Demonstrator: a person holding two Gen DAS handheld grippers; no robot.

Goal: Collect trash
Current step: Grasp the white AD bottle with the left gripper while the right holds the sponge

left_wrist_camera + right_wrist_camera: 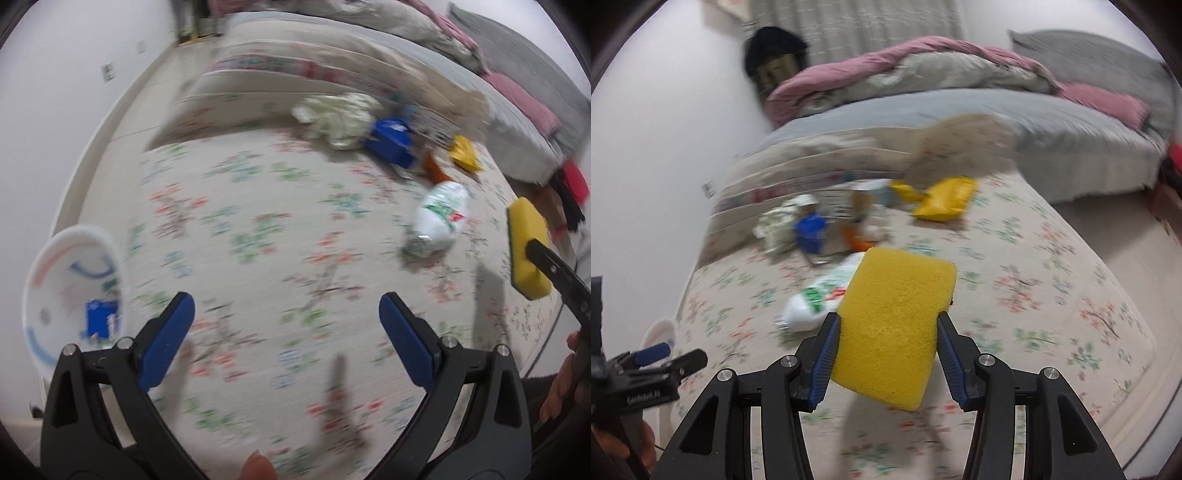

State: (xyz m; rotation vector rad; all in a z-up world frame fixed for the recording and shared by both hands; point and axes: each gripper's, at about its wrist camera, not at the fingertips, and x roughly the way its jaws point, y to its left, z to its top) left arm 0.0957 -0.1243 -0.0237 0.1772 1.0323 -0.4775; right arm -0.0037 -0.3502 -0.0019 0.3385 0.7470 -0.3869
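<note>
Overhead, right gripper (pixel 886 354) raised above the floral-patterned cream carpet (pixel 1034 295), blue-padded fingers (pixel 823 362) pinching a yellow rectangular sponge (pixel 894 332) by its two long sides, tilted slightly. Seen from the left wrist view as well: same sponge (pixel 528 251), dark green scouring layer along one edge, held in the air at the far right.

Left gripper (pixel 286 339) hanging over bare carpet (pixel 258 221), blue fingers (pixel 170 339) spread wide, nothing between them.

Off to the left, a white round plastic bin (pixel 74 288) with pastel markings, standing at the carpet's edge near the white wall (pixel 55 110), a blue packet (pixel 103 319) lying inside.

Scattered further out on the carpet: a white plastic bottle with a green and red label (pixel 441 218) lying on its side, a crumpled white plastic bag (pixel 340 118), a blue box-like carton (pixel 391 142) just beside the bag, a small orange piece (pixel 434 168) too blurred to identify, and a yellow crinkled pouch (pixel 465 153). All well apart from the bin.

Behind the pile, a low bed (pixel 997 110) with a grey sheet, pink and beige quilt (pixel 905 70) heaped on top.

Heavy motion blur across both views.
</note>
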